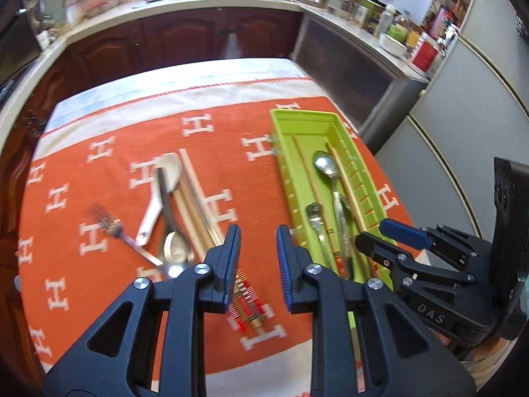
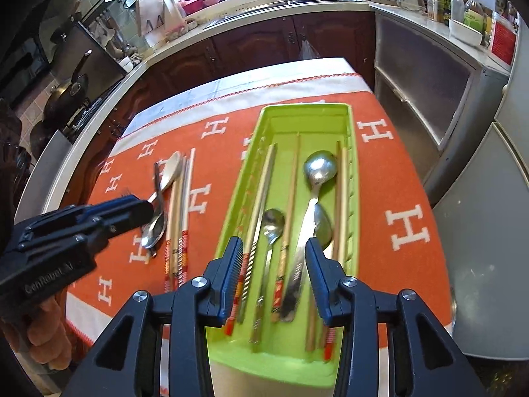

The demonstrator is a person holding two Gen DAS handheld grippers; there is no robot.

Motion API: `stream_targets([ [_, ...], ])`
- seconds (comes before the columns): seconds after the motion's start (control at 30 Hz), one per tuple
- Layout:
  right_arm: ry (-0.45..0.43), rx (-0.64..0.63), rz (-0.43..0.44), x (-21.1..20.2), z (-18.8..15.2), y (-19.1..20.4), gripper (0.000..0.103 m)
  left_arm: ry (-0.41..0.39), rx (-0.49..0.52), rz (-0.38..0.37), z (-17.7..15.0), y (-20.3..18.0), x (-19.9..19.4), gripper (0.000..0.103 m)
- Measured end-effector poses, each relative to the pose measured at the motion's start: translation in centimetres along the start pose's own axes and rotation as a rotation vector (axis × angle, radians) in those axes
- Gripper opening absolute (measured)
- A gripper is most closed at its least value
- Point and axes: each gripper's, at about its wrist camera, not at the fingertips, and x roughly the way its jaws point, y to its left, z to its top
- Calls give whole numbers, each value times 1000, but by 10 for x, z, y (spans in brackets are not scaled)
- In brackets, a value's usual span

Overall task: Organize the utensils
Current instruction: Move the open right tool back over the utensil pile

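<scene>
A green utensil tray (image 1: 284, 152) (image 2: 352, 178) lies on the orange cloth and holds metal spoons (image 2: 319, 168) and several chopsticks (image 2: 261, 192). Left of it on the cloth lie a white ceramic spoon (image 1: 165, 178), a fork (image 1: 112, 228), a metal spoon (image 1: 177, 248) and chopsticks (image 1: 198, 205) (image 2: 180, 218). My left gripper (image 1: 256, 241) is open and empty, above the cloth between this pile and the tray; it also shows in the right wrist view (image 2: 139, 206). My right gripper (image 2: 274, 254) is open and empty over the tray's near end; it also shows in the left wrist view (image 1: 380, 235).
The table carries an orange cloth with white H marks (image 1: 99, 198) (image 2: 406, 228). Kitchen counters (image 1: 198, 3) with cabinets run behind and to the right, crowded with jars and dishes. A grey fridge (image 2: 489, 198) stands close at the table's right edge.
</scene>
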Motion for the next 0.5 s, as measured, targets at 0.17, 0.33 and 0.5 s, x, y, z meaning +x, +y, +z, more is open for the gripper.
stream_targets([
  [0.17,-6,-40,32,-6,-10,30,40,-8,-56,29,-17,26,-19,19],
  [0.33,0,-103,48,-6,-12,62,40,-11,-110,67,-34,52,-31,19],
  [0.5,29,-192,68,3,-13,95,40,-15,-184,74,-47,82,-38,19],
])
